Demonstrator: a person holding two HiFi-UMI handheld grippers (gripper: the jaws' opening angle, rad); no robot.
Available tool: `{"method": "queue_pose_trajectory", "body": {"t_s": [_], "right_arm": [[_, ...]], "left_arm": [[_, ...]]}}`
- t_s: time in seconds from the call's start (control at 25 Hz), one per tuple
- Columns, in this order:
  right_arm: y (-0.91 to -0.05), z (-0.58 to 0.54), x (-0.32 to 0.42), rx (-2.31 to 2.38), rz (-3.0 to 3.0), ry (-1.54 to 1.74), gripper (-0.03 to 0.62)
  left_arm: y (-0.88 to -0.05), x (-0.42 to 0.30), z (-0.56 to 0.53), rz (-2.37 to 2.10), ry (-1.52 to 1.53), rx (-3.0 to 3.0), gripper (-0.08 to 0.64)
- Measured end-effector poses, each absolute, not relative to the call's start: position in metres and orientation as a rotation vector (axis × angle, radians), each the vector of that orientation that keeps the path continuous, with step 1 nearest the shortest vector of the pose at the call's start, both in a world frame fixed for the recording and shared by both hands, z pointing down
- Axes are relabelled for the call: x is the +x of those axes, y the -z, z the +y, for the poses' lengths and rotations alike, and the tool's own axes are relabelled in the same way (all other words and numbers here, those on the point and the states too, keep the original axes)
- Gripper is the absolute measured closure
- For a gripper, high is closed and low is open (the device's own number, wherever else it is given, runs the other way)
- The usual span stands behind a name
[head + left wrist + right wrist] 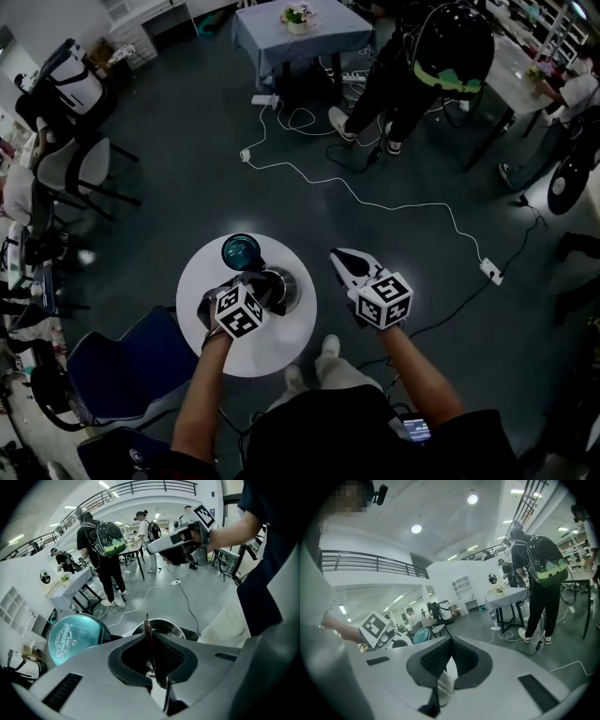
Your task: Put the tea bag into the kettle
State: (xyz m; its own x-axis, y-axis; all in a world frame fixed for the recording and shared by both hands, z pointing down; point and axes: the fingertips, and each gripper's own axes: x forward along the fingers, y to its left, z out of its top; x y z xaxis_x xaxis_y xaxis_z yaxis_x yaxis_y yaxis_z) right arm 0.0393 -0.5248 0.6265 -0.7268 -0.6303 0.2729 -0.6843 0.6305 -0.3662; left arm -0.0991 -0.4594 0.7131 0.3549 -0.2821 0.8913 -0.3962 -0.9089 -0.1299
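A steel kettle [281, 284] stands open-mouthed on a small round white table [281, 347]. My left gripper [265, 293] hovers just over its near rim. In the left gripper view its jaws [149, 631] are shut on a thin reddish-brown tea bag [150, 643] seen edge-on, with the kettle's mouth [165, 626] right behind. My right gripper [340, 256] is held in the air to the right of the table, shut, with nothing between its tips [451, 643]. It also shows in the left gripper view [154, 546].
A round teal lid [241, 251] sits on the table behind the kettle, at the left [75, 634] in the left gripper view. A white cable [394, 204] runs across the dark floor. A person with a backpack [441, 47] stands by the far tables. Chairs [75, 169] line the left side.
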Motion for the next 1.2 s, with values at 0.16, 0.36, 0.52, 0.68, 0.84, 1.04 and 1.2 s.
{"method": "queue_pose_trajectory", "body": {"t_s": [0.16, 0.36, 0.52, 0.68, 0.84, 1.04, 1.2], "right_arm": [[-0.638, -0.529, 0.053, 1.118, -2.718, -0.713, 0.577], [-0.639, -0.526, 0.047, 1.126, -2.712, -0.729, 0.577], [-0.639, -0.522, 0.045, 1.127, -2.706, -0.737, 0.577], [-0.643, -0.520, 0.047, 1.123, -2.699, -0.748, 0.577], [-0.646, -0.519, 0.045, 1.122, -2.695, -0.758, 0.577], [-0.657, -0.519, 0.049, 1.128, -2.687, -0.771, 0.577], [-0.658, -0.518, 0.050, 1.134, -2.676, -0.780, 0.577]], "left_arm": [[-0.727, -0.087, -0.465, -0.614, -1.628, 2.478, 0.520], [-0.729, -0.091, -0.462, -0.594, -1.660, 2.483, 0.520], [-0.731, -0.089, -0.459, -0.566, -1.747, 2.485, 0.520], [-0.736, -0.083, -0.458, -0.529, -1.810, 2.481, 0.520], [-0.740, -0.081, -0.459, -0.516, -1.813, 2.486, 0.520], [-0.750, -0.078, -0.462, -0.480, -1.840, 2.484, 0.520], [-0.750, -0.078, -0.465, -0.448, -1.883, 2.477, 0.520]]}}
